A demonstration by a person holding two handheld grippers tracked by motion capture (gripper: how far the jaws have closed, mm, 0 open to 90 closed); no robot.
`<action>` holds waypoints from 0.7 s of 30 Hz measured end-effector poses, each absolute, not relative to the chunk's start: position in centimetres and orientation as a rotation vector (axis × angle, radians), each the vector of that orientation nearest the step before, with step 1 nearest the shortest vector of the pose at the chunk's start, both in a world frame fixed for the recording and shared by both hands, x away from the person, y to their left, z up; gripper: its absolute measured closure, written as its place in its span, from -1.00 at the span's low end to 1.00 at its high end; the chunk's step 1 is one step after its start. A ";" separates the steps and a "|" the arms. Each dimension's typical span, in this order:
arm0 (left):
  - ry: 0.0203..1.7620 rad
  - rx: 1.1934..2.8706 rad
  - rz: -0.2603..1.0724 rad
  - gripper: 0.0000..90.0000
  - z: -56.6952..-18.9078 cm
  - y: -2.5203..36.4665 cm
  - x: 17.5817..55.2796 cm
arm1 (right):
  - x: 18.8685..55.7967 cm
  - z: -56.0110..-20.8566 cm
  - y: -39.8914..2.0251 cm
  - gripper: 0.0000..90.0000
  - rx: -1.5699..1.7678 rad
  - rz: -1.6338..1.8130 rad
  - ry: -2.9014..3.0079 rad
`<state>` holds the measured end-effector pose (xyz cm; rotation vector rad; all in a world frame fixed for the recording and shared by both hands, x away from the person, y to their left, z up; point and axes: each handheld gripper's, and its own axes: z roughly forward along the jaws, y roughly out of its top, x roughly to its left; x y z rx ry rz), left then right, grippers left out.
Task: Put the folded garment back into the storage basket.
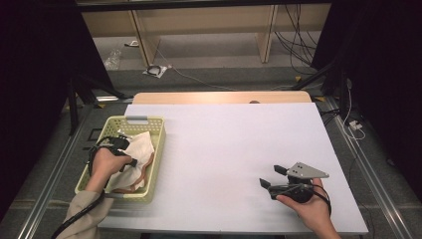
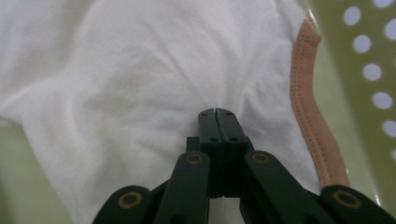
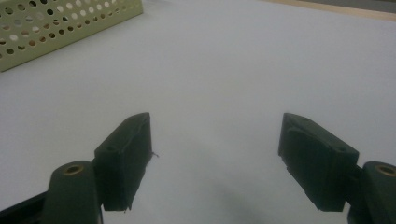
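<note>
High view: white table, possibly grey floor

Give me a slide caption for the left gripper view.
Left claw shut on white cloth with a tan trim, inside the green perforated basket.

A pale yellow-green basket pierced with rows of round holes holds a plain white cloth edged by a stitched peach-tan band, all on a plain white table, while both grippers' jaws are matte black with brass-coloured rivets.
</note>
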<state>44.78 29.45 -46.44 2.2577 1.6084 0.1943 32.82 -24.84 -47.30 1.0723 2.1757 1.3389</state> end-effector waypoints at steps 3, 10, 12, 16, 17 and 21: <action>1.626 2.256 0.207 0.99 -46.4 29.9 45.1 | 32.8 -47.3 -24.8 -0.40 1.071 1.344 2.172; 1.662 2.247 0.232 0.99 -46.4 30.9 45.8 | 32.8 -47.3 -24.8 -0.40 1.071 1.339 2.176; 1.669 2.244 0.227 0.99 -46.4 31.1 45.9 | 32.8 -47.3 -24.8 -0.40 1.070 1.339 2.176; 1.690 2.225 0.220 0.99 -46.4 31.6 46.3 | 32.9 -47.4 -24.8 -0.40 1.066 1.342 2.176; 1.696 2.217 0.220 0.99 -46.4 31.7 46.3 | 32.9 -47.4 -24.8 -0.40 1.066 1.344 2.175; 1.718 2.207 0.248 0.99 -46.4 32.2 46.8 | 32.8 -47.4 -24.8 -0.40 1.066 1.344 2.175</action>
